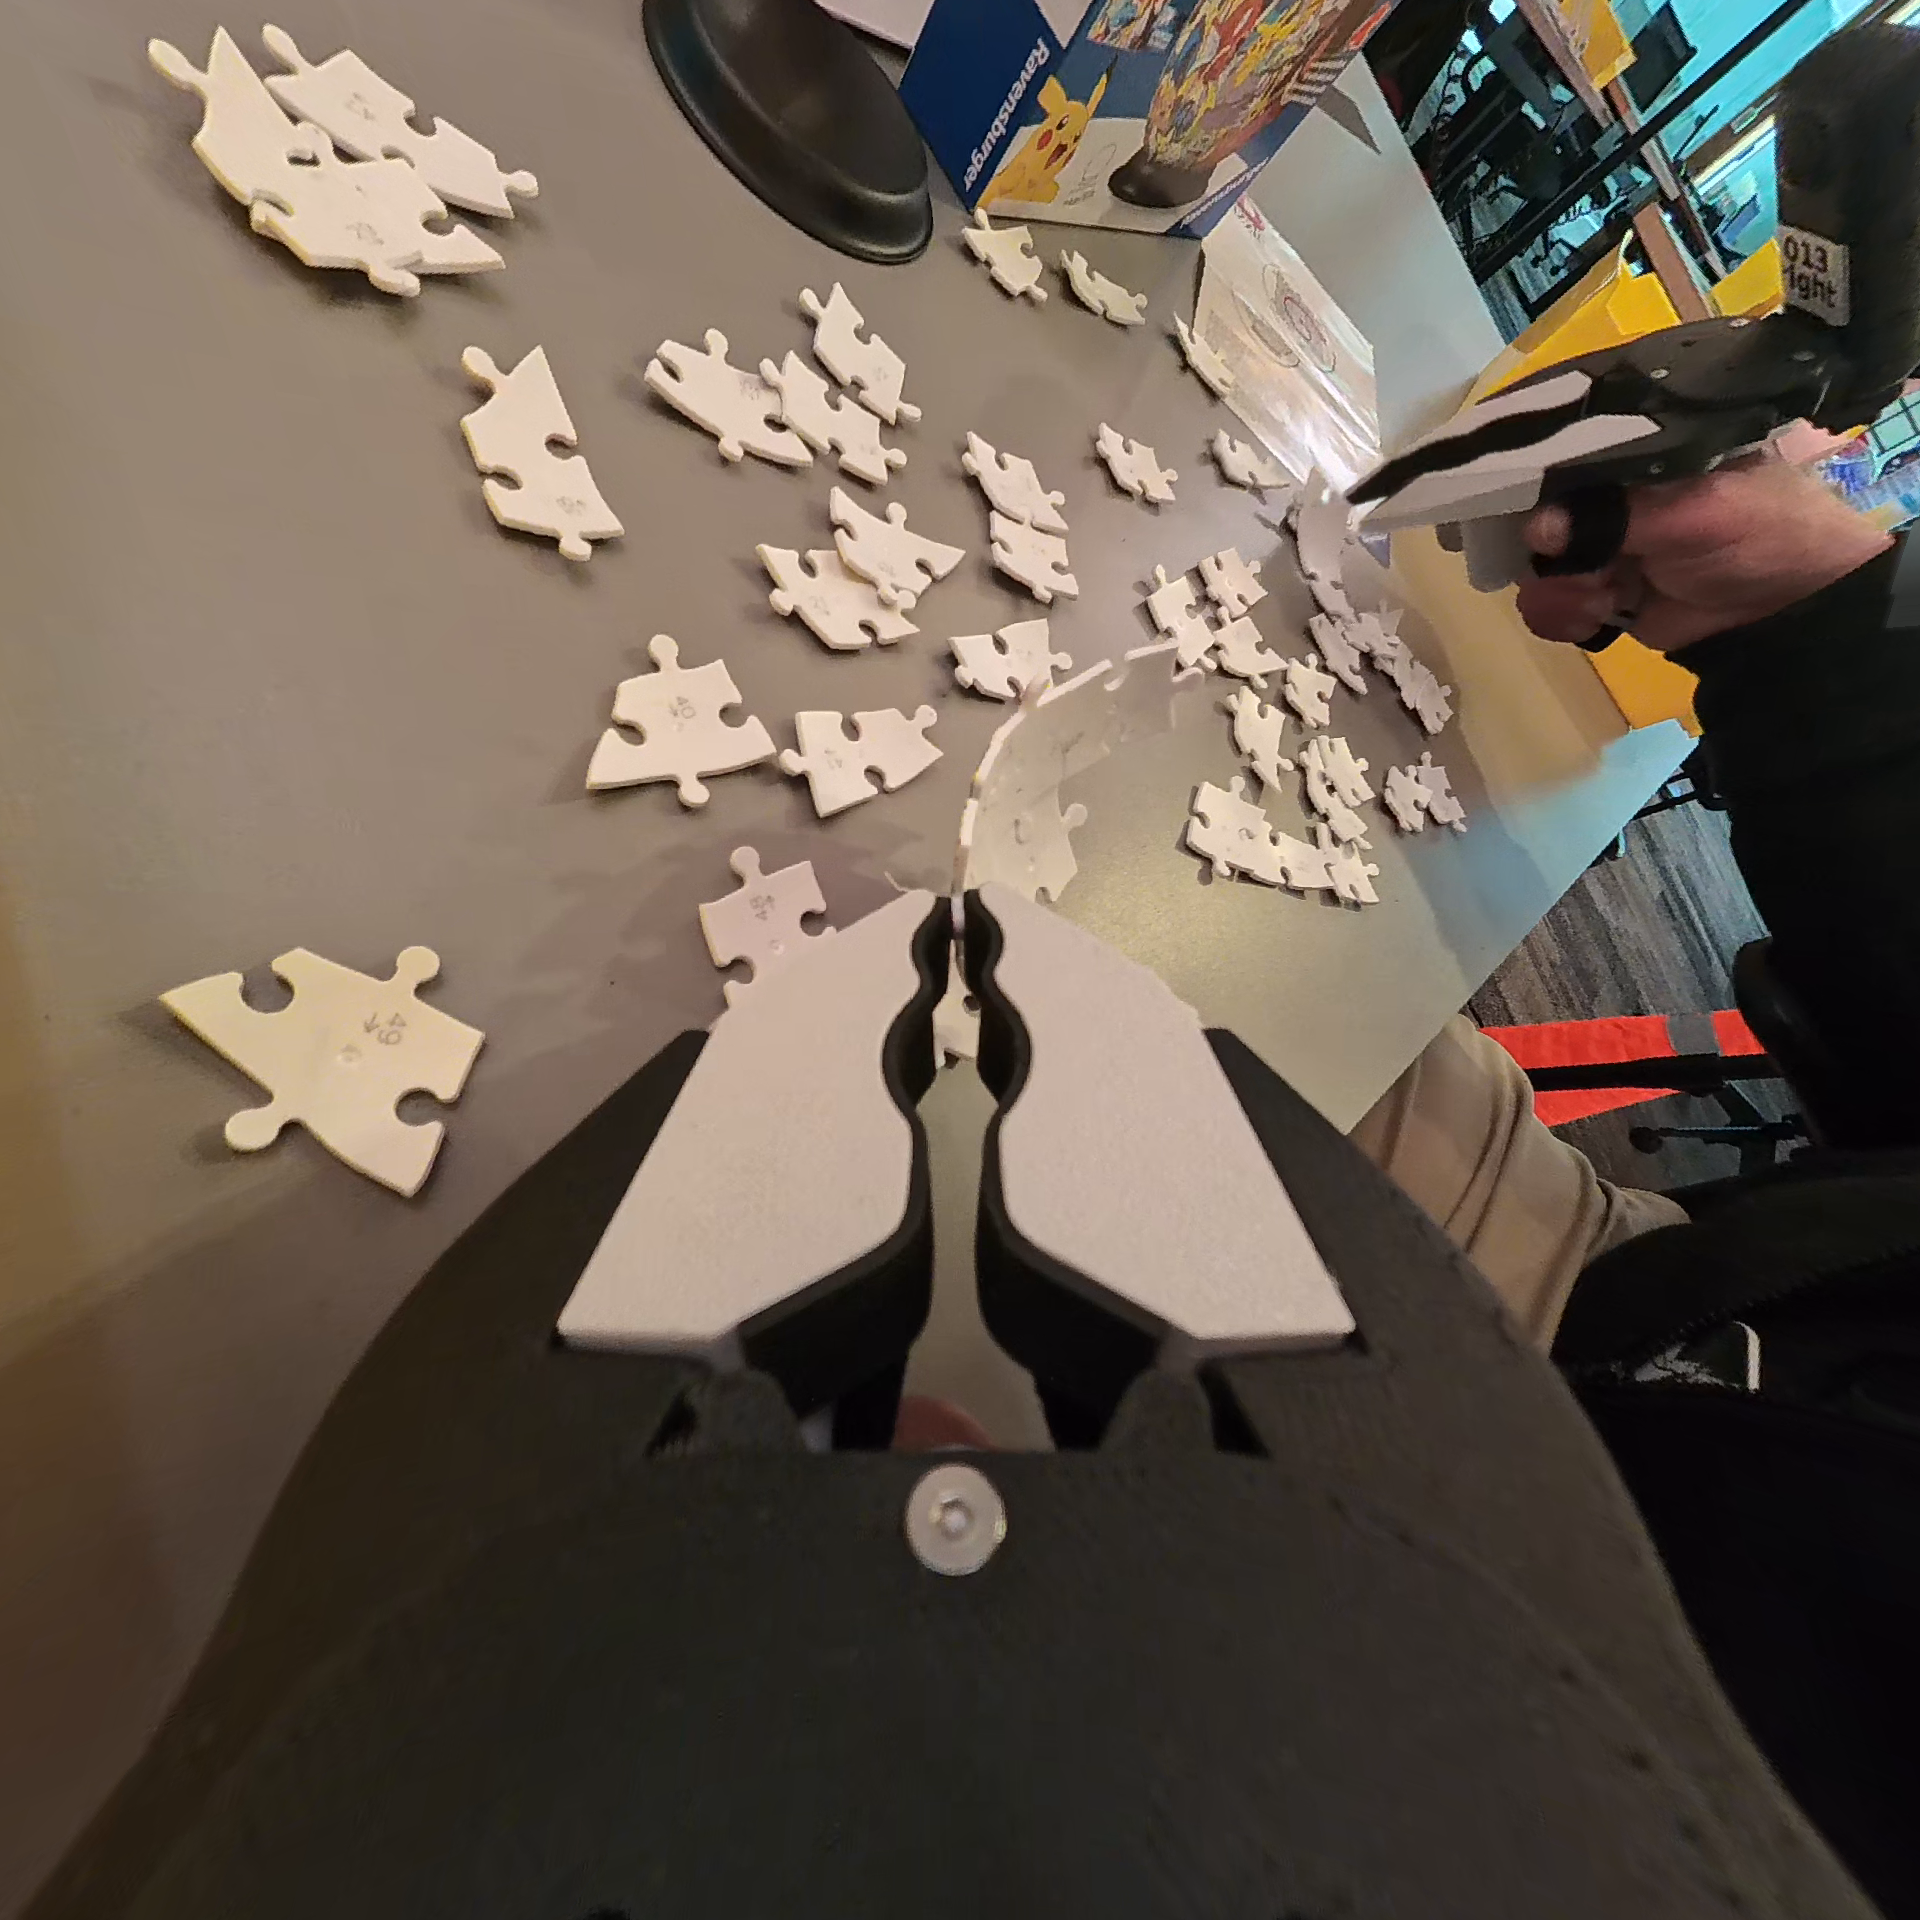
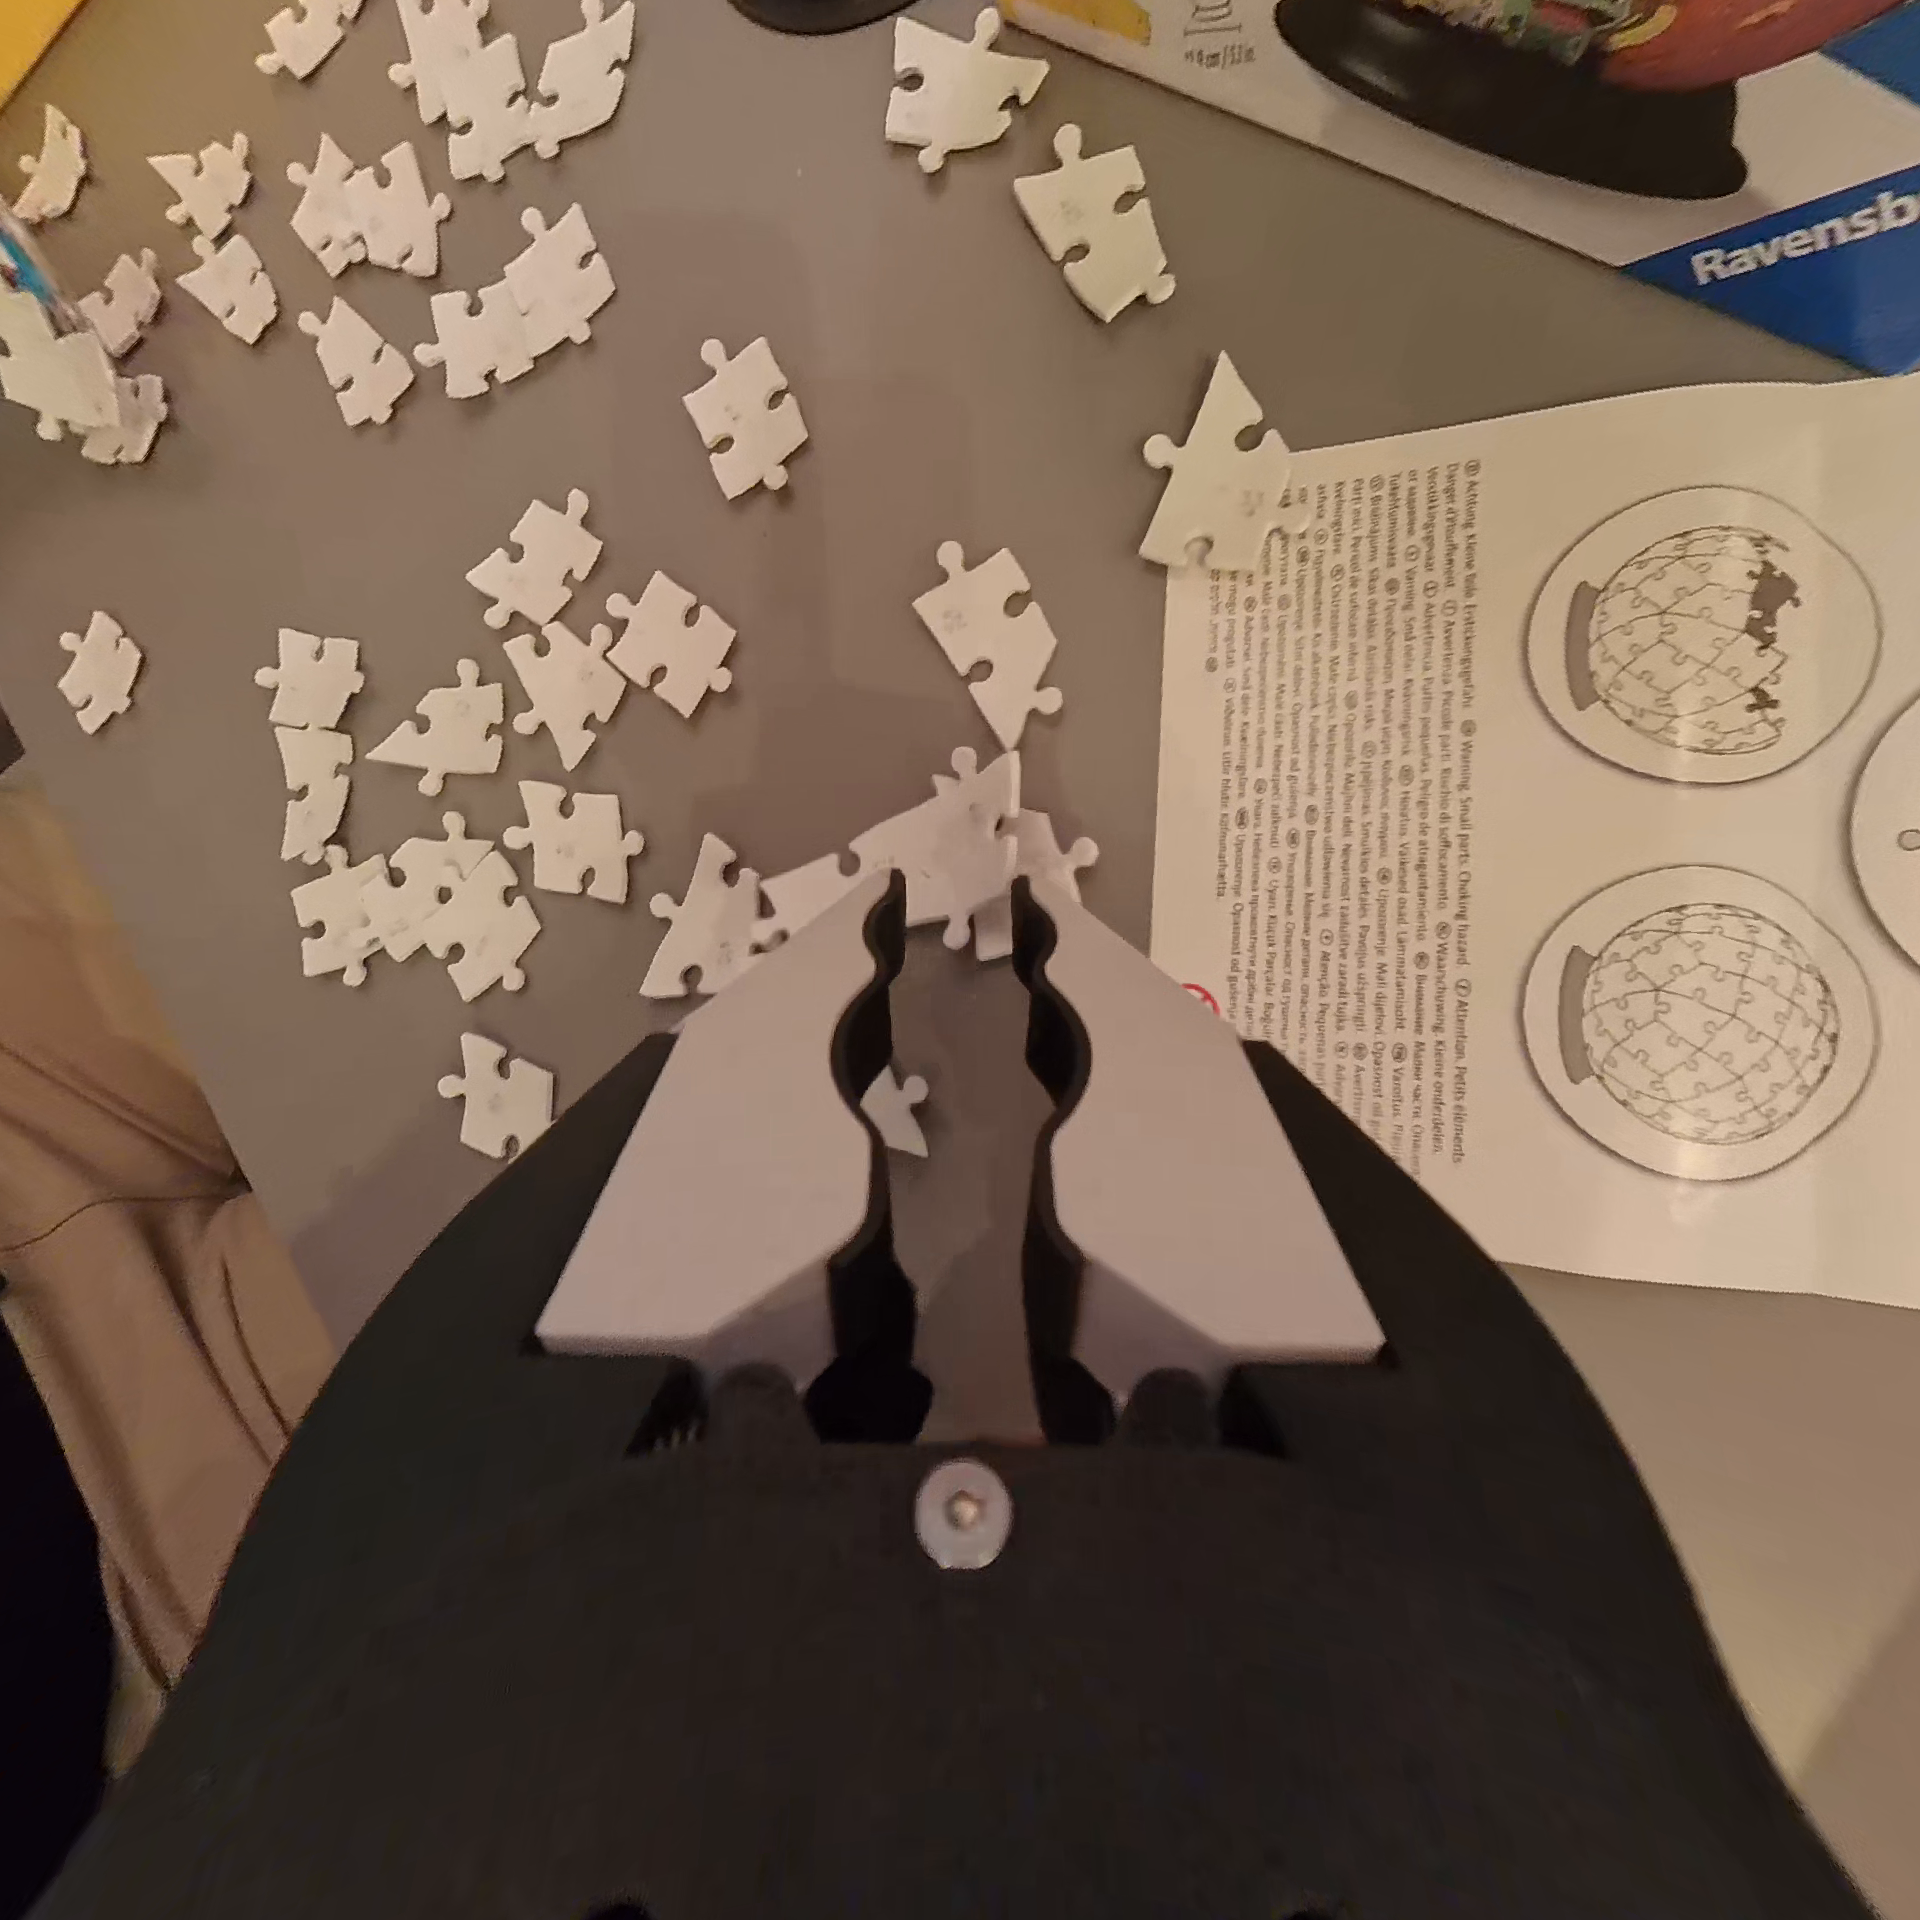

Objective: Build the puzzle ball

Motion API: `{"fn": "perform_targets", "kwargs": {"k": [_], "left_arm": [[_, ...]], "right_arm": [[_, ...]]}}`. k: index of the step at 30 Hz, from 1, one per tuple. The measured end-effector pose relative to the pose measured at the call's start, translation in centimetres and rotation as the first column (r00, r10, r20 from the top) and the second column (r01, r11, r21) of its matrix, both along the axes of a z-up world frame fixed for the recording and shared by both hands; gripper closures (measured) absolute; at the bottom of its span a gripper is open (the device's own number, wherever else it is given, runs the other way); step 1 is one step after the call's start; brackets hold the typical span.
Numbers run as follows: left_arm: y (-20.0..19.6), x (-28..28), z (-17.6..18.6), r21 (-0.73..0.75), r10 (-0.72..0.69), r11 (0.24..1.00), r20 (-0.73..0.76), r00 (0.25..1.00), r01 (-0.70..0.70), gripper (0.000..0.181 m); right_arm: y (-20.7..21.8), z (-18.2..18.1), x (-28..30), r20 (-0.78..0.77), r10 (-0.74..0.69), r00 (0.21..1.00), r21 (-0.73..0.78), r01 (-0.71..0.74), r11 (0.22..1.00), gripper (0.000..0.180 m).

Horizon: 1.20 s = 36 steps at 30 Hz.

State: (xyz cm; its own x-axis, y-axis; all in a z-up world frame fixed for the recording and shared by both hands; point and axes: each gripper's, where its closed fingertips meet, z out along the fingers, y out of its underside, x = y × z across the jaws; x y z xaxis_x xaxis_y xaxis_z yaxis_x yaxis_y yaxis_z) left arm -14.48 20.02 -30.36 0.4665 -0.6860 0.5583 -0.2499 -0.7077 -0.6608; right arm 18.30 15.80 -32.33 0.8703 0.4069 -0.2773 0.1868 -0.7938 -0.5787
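Note:
Many white puzzle pieces [image 1: 681,727] lie face down on the grey table [image 1: 260,623]. My left gripper [image 1: 956,920] is shut on the lower edge of a curved section of joined pieces [image 1: 1049,769] and holds it upright above the table. My right gripper [image 2: 958,883] has its jaws about a piece's width apart, closed on the sides of a single tilted piece [image 2: 961,831] over a small heap near the leaflet. It also shows in the left wrist view [image 1: 1361,504] at the table's far right, with that piece [image 1: 1322,535] standing up under its tips.
A black round stand [image 1: 790,114] and the blue puzzle box [image 1: 1101,114] stand at the back. A white instruction leaflet [image 2: 1558,831] lies on the right. The table edge [image 1: 1507,956] is close on the right, with a person's leg [image 1: 1475,1153] and hand [image 1: 1683,561] beside it.

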Motion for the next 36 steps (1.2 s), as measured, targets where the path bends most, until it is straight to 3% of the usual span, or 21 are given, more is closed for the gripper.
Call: {"fn": "perform_targets", "kwargs": {"k": [8,18,36], "left_arm": [[-0.1,0.2,-0.2,-0.002,-0.006,1.0,-0.003,1.0,0.006,0.178],[-0.1,0.2,-0.2,0.0,-0.008,1.0,-0.004,1.0,0.008,0.178],[-0.3,0.4,-0.4,-0.003,-0.015,1.0,-0.009,1.0,0.015,0.178]], "right_arm": [[-0.1,-0.2,-3.2,-0.009,0.112,0.994,0.01,-0.112,0.994,0.157],[0.2,0.8,0.7,0.009,-0.011,1.0,0.037,0.011,0.999,0.156],[-2.5,-1.6,-0.8,0.074,0.165,0.983,-0.087,-0.159,0.984,0.172]]}}
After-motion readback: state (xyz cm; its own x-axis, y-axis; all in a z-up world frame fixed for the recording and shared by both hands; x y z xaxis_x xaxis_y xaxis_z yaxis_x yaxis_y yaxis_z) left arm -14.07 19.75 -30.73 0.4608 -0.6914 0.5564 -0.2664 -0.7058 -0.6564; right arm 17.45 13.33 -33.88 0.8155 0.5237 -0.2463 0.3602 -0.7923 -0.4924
